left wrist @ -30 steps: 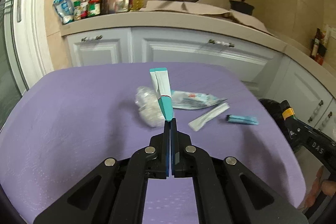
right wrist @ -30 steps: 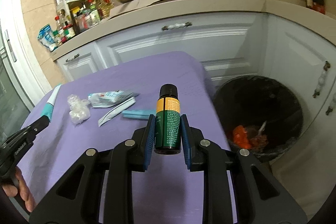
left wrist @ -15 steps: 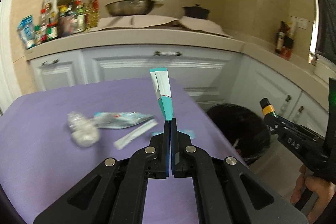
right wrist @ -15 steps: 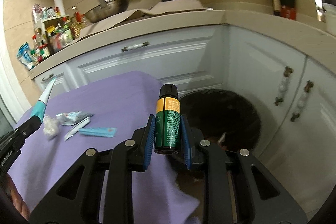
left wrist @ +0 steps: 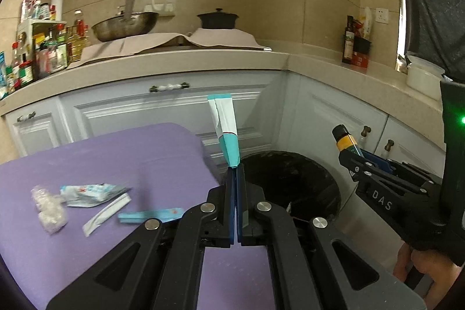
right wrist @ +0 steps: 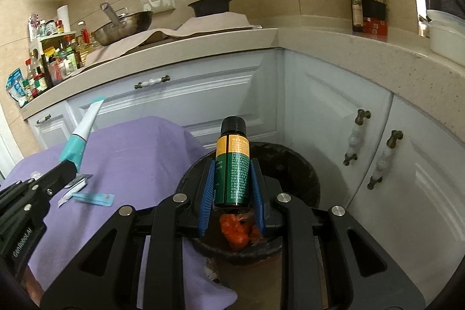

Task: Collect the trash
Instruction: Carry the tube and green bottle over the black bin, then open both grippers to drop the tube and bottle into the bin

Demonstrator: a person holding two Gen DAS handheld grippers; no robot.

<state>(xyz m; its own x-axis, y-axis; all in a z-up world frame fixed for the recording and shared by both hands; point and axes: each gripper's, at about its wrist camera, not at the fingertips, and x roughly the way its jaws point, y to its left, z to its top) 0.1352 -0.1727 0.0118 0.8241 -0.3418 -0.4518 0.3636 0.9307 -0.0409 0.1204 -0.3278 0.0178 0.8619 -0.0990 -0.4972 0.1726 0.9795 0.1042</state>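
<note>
My left gripper (left wrist: 235, 169) is shut on a white and teal tube (left wrist: 225, 130), held up near the right edge of the purple-covered table (left wrist: 145, 153); the tube also shows in the right wrist view (right wrist: 84, 132). My right gripper (right wrist: 232, 164) is shut on a small green and yellow bottle with a black cap (right wrist: 232, 164), held over the black trash bin (right wrist: 290, 159). The bin (left wrist: 290, 182) holds orange trash (right wrist: 238, 228). On the table lie a crumpled plastic wad (left wrist: 49, 208), a blue-white packet (left wrist: 90, 192), a white wrapper (left wrist: 106, 214) and a teal wrapper (left wrist: 151, 215).
White cabinets (right wrist: 319, 112) with knob handles wrap round the corner behind the bin. The counter (left wrist: 174, 60) holds a wok, a black pot and bottles. The right gripper body (left wrist: 392, 193) stands to the right of the bin in the left wrist view.
Both grippers have swung right from over the table to the trash bin, each still holding its item. The bottle is now above the bin's opening.
</note>
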